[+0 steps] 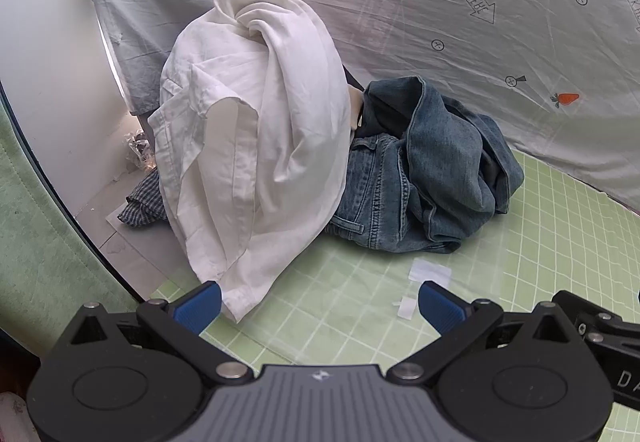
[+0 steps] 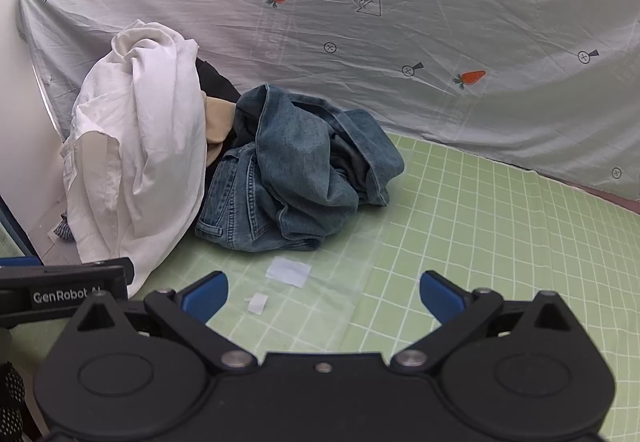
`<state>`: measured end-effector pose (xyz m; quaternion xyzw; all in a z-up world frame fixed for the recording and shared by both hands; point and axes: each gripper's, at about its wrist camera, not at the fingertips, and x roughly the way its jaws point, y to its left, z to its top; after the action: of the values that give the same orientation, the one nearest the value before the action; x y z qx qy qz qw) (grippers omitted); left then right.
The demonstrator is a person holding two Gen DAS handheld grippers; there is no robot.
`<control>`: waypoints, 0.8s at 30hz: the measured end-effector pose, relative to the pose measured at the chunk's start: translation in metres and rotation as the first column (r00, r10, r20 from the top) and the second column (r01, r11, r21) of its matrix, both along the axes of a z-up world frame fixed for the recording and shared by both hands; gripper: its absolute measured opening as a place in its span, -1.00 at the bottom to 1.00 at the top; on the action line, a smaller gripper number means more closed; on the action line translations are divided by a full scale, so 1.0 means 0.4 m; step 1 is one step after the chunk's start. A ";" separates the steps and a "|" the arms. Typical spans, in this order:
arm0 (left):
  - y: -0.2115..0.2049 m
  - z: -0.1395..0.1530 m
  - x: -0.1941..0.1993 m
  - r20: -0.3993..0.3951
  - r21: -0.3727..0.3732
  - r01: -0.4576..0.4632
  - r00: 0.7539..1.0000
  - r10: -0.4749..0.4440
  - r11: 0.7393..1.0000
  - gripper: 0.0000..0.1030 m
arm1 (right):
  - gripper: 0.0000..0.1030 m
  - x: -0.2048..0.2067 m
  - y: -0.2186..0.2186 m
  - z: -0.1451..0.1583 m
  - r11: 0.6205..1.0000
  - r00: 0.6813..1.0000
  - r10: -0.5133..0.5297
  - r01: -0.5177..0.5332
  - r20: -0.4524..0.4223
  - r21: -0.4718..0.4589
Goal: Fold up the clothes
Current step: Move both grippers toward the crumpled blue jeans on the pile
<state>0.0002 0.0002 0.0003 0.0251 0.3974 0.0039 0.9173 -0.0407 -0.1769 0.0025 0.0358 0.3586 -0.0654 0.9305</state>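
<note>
Right now both sets of jaws are spread wide, holding nothing. Ahead of the left gripper [image 1: 318, 306] sits the white shirt [image 1: 256, 130] (its hem just beside the left pad). Blue jeans [image 2: 296, 170] lie beyond the right gripper [image 2: 324, 294], well apart.

Makeshift recording setup: green grid mat [image 2: 500, 242], carrot-print sheet [image 2: 400, 42] as far backdrop, heaped clothes [image 2: 280, 170] left.
</note>
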 end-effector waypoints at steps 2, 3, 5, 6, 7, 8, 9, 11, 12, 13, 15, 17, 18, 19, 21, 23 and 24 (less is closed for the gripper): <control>0.000 0.000 0.000 0.002 0.004 0.001 1.000 -0.001 1.000 1.00 | 1.00 0.000 0.004 -0.009 1.000 1.000 -0.001 0.001 0.000 0.005; 0.000 0.001 0.000 0.003 0.005 0.002 1.000 -0.002 1.000 1.00 | 1.00 0.000 0.006 -0.014 1.000 1.000 -0.001 0.001 0.000 0.008; 0.001 0.001 0.001 0.005 0.009 0.003 1.000 -0.003 1.000 1.00 | 1.00 -0.001 0.008 -0.032 1.000 1.000 -0.001 0.001 0.000 0.014; 0.001 0.001 0.002 0.006 0.009 0.003 1.000 -0.003 1.000 1.00 | 1.00 -0.001 0.010 -0.041 1.000 1.000 0.000 0.000 -0.001 0.016; 0.002 0.000 0.003 0.007 0.009 0.003 1.000 -0.003 1.000 1.00 | 1.00 0.000 0.013 -0.054 1.000 1.000 0.002 -0.002 -0.003 0.015; 0.003 -0.001 0.003 0.008 0.008 0.004 1.000 -0.004 1.000 1.00 | 1.00 -0.005 0.014 -0.060 1.000 1.000 0.003 -0.003 0.003 0.011; 0.002 0.006 -0.002 0.009 0.006 0.002 1.000 -0.002 1.000 1.00 | 1.00 -0.011 0.015 -0.066 1.000 1.000 0.004 -0.004 0.008 0.007; 0.001 0.007 -0.003 0.010 0.007 0.005 1.000 -0.005 1.000 1.00 | 1.00 -0.017 0.017 -0.076 1.000 1.000 0.000 0.000 0.002 0.004; 0.001 0.007 -0.003 0.011 0.008 0.006 1.000 -0.007 1.000 1.00 | 1.00 -0.017 0.022 -0.082 1.000 1.000 -0.004 0.004 0.001 0.001; 0.000 0.007 -0.003 0.012 0.009 0.010 1.000 -0.010 1.000 1.00 | 1.00 -0.016 0.023 -0.078 1.000 1.000 -0.007 0.007 0.001 0.002; -0.001 0.007 -0.003 0.012 0.009 0.013 1.000 -0.013 1.000 1.00 | 1.00 -0.017 0.022 -0.075 1.000 1.000 -0.011 0.011 0.001 0.002; -0.004 0.004 -0.007 0.015 0.010 0.014 1.000 -0.014 1.000 1.00 | 1.00 -0.019 0.019 -0.075 1.000 1.000 -0.014 0.014 -0.001 0.003; -0.006 0.005 -0.007 0.014 0.011 0.015 1.000 -0.015 1.000 1.00 | 1.00 -0.021 0.018 -0.075 1.000 1.000 -0.016 0.016 -0.001 0.003; -0.007 0.005 -0.007 0.014 0.011 0.016 1.000 -0.016 1.000 1.00 | 1.00 -0.022 0.018 -0.075 1.000 1.000 -0.018 0.018 -0.001 0.004; -0.010 0.006 -0.007 0.014 0.011 0.018 1.000 -0.019 1.000 1.00 | 1.00 -0.023 0.015 -0.074 1.000 1.000 -0.020 0.020 -0.001 0.003; -0.013 0.007 -0.007 0.015 0.011 0.022 1.000 -0.022 1.000 1.00 | 1.00 -0.024 0.013 -0.074 1.000 1.000 -0.023 0.023 0.000 0.002; -0.014 0.007 -0.006 0.016 0.011 0.023 1.000 -0.024 1.000 1.00 | 1.00 -0.026 0.012 -0.075 1.000 1.000 -0.025 0.025 0.001 0.002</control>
<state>-0.0024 -0.0055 0.0032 0.0348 0.3897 -0.0045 0.9203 -0.0510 -0.1721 -0.0274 0.0411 0.3578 -0.0770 0.9297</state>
